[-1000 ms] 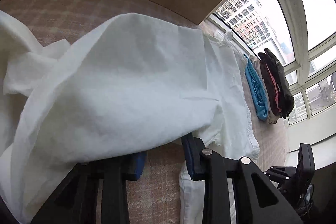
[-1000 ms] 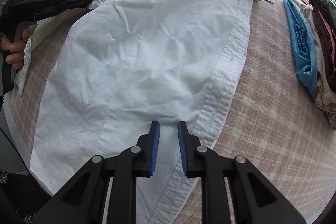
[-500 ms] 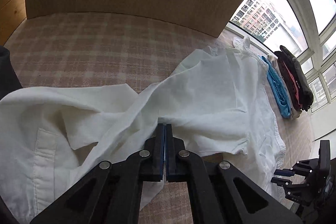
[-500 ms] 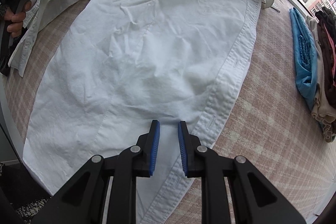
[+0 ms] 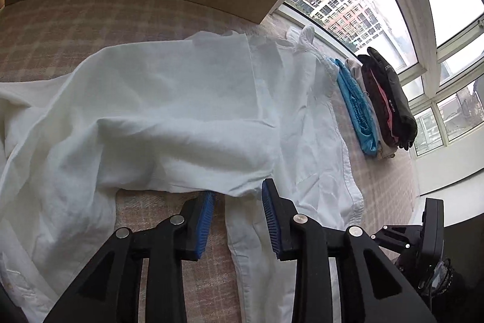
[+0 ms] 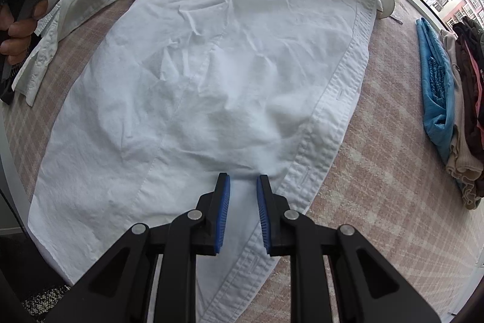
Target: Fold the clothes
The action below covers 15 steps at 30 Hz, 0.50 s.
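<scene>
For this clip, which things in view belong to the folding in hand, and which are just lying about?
In the job:
- white shirt, spread on the checked bedcover
- left gripper, jaws opening, no cloth between them
- right gripper, over the shirt's hem

Lying about:
- pile of folded clothes by the window, blue piece nearest the shirt

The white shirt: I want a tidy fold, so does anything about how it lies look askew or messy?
Yes. The white shirt is creased across its middle, and the sleeve at its far left lies bunched and crumpled off to the side rather than flat. Its buttonhole edge runs fairly straight. No damage shows.
</scene>
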Tool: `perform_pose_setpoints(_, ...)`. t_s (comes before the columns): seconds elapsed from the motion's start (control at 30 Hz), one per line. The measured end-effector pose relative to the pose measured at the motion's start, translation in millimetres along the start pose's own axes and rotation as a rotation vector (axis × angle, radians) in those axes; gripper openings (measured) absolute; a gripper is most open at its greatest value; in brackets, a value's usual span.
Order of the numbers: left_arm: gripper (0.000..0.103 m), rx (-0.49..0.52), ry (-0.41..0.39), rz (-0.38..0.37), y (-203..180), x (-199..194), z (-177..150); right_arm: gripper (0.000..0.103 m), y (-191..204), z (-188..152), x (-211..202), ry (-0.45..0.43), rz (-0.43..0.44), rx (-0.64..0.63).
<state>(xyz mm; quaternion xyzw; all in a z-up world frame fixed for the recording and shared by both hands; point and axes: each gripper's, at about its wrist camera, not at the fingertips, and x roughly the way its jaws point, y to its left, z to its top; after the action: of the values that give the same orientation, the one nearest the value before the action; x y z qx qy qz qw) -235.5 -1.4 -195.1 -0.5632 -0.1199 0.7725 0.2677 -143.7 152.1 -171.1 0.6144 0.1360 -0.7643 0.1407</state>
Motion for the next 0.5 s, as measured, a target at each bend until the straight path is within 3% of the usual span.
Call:
perform_pose_setpoints(0.03, 0.006, 0.025, 0.004, 0.011, -2.2, 0.2, 0.0, 0.019, -0.5, 1.5, -0.1, -0.003, 0.003, 0.003)
perform_pose_setpoints(0.07, 0.002, 0.055, 0.007, 0.023, -5.6, 0.3, 0.1, 0.019, -1.0, 3.0, -0.2, -0.006, 0.006, 0.004)
perform_pose_setpoints(0.2, 0.002, 0.134, 0.008, 0.056, -13.2, -6.0, 0.7, 0.019, -0.7, 11.2, -0.2, -0.006, 0.007, -0.003)
perform_pose_setpoints(0.37, 0.002, 0.17, -0.046, 0.091, -9.9, -25.0, 9.8, 0.019, -0.1, 22.1, -0.3, -0.008, 0.007, -0.008)
perform_pose_setpoints(0.5, 0.003, 0.166, 0.035, 0.153, 5.5, 4.2, 9.6, 0.019, -0.7, 31.8, 0.3, -0.003, 0.006, -0.012)
